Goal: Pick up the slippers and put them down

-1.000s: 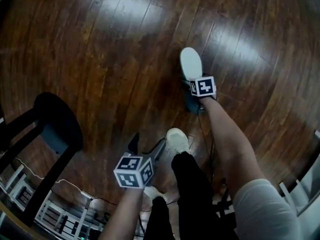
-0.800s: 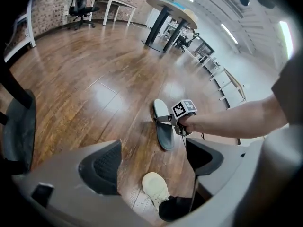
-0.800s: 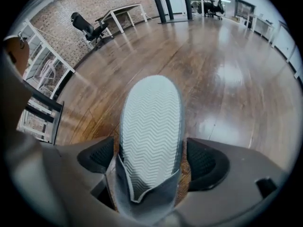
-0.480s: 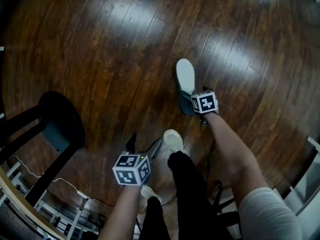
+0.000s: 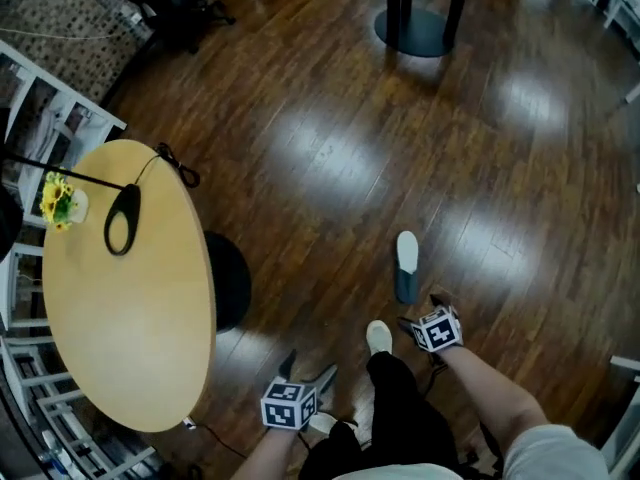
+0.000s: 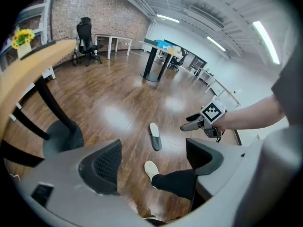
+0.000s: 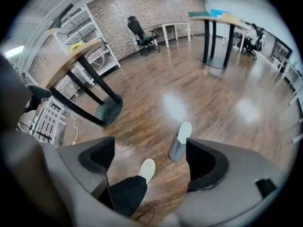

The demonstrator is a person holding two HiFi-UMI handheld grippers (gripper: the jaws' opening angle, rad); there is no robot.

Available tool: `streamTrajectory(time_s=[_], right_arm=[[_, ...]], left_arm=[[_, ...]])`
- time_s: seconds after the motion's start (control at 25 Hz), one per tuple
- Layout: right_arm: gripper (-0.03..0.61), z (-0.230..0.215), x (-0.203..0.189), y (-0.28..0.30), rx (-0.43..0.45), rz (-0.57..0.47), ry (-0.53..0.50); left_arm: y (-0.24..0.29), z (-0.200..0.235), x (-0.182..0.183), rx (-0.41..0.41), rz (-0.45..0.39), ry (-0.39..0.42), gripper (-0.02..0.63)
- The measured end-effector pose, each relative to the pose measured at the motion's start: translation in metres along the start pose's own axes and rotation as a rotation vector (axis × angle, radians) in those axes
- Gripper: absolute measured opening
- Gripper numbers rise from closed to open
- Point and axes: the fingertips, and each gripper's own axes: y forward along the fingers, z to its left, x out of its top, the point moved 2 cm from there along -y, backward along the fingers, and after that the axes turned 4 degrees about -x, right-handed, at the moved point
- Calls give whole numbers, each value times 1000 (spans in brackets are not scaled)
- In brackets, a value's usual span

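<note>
One grey slipper (image 5: pixel 405 264) with a white insole lies flat on the dark wooden floor, seen also as the slipper (image 6: pixel 154 136) and the slipper (image 7: pixel 181 141) in the two gripper views. My right gripper (image 5: pixel 428 306) hovers just behind its heel, apart from it, open and empty. From the left gripper view the right gripper (image 6: pixel 193 123) hangs in the air above the floor. My left gripper (image 5: pixel 307 368) is lower left, open with nothing between its jaws. A second slipper is not in view.
The person's pale shoe (image 5: pixel 378 337) and dark trouser leg stand between the grippers. A round wooden table (image 5: pixel 120 308) with yellow flowers (image 5: pixel 60 200) and a dark base (image 5: pixel 230 283) stands at left. Another table base (image 5: pixel 420 30) is far ahead; a black office chair (image 6: pixel 86 37) stands at the back.
The head view has risen and widened. My right gripper, which was on the slipper's heel, has come away from it and the slipper now rests on the floor.
</note>
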Motion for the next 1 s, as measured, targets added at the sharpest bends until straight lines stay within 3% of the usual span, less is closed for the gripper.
streamTrajectory(time_s=[0.12, 0.24, 0.4, 0.52, 0.64, 0.72, 1.0], right_arm=[[483, 91, 32, -119, 24, -74, -118], [483, 201, 57, -199, 66, -128, -255], [483, 388, 15, -283, 158, -157, -389], [483, 494, -31, -319, 211, -171, -471], [483, 573, -74, -331, 250, -177, -487], [483, 605, -88, -336, 260, -174, -511], [483, 649, -107, -360, 280, -176, -591]], left_arm=[[-142, -4, -23, 64, -132, -64, 425], [-264, 7, -65, 125, -256, -121, 426], [-424, 29, -196, 185, -332, -204, 428], [-508, 46, -302, 245, -423, -308, 428], [-561, 67, -391, 291, -459, -403, 428], [-580, 73, -424, 300, -473, -447, 428], [-607, 72, -459, 294, -490, -486, 428]])
